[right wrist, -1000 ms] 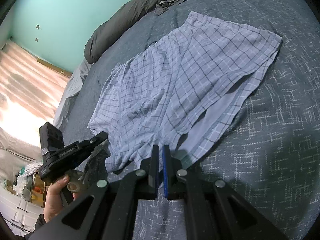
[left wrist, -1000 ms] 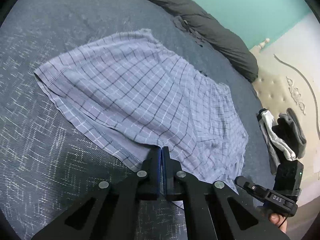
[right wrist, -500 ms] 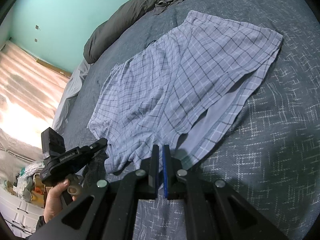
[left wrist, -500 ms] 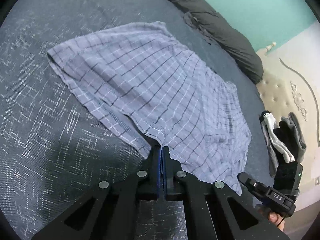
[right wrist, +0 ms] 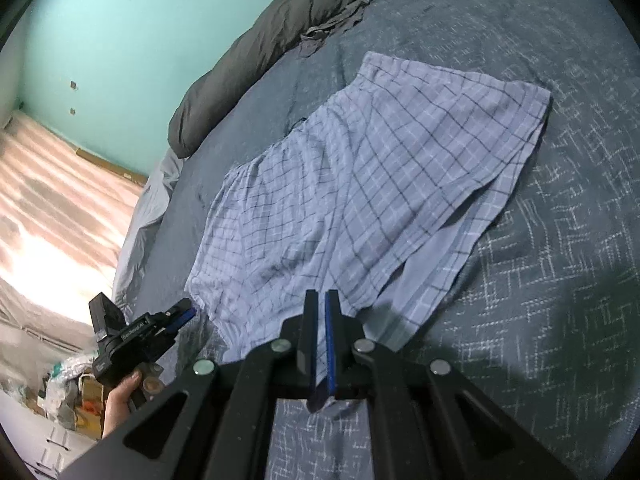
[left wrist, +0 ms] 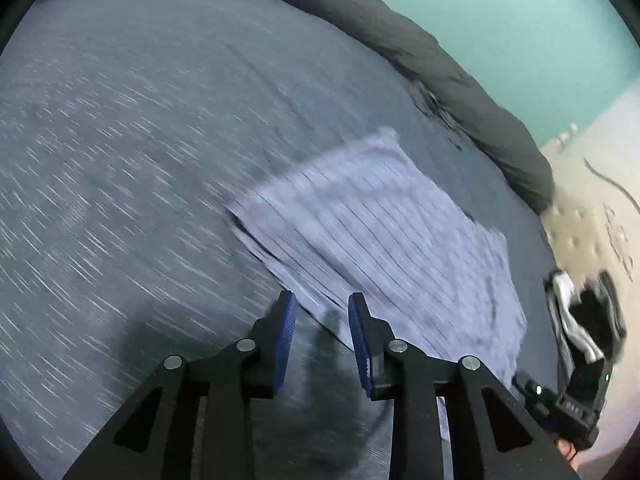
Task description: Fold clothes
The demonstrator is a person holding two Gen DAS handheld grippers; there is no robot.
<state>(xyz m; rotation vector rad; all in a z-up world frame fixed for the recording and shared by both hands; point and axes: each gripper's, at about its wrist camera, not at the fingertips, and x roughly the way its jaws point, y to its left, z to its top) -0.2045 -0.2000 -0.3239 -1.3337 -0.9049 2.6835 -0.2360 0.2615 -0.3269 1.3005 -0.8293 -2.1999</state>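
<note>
Pale blue checked shorts [left wrist: 380, 232] [right wrist: 360, 184] lie folded over on the dark blue bed cover [left wrist: 120, 160]. My left gripper [left wrist: 322, 304] hovers just short of their near edge. Its jaws are opening, and only bed cover and shadow show between the blue pads. The left wrist view is blurred by motion. My right gripper [right wrist: 320, 300] is shut at the shorts' near hem, with a bit of the checked fabric pinched at the base of its pads. In the right wrist view the left gripper [right wrist: 184, 312] sits at the shorts' left corner, held by a hand [right wrist: 120, 396].
A dark grey duvet [left wrist: 460, 92] [right wrist: 280, 32] is bunched along the far side of the bed, below a teal wall. A small pile of dark and white clothes [left wrist: 580, 320] lies by the beige headboard [left wrist: 600, 200]. Clutter [right wrist: 68, 384] lies on the floor at the left.
The left gripper has let go of the shorts' edge, opened its jaws and swung away, so the shorts now sit further right in its view. The right gripper stays shut in place.
</note>
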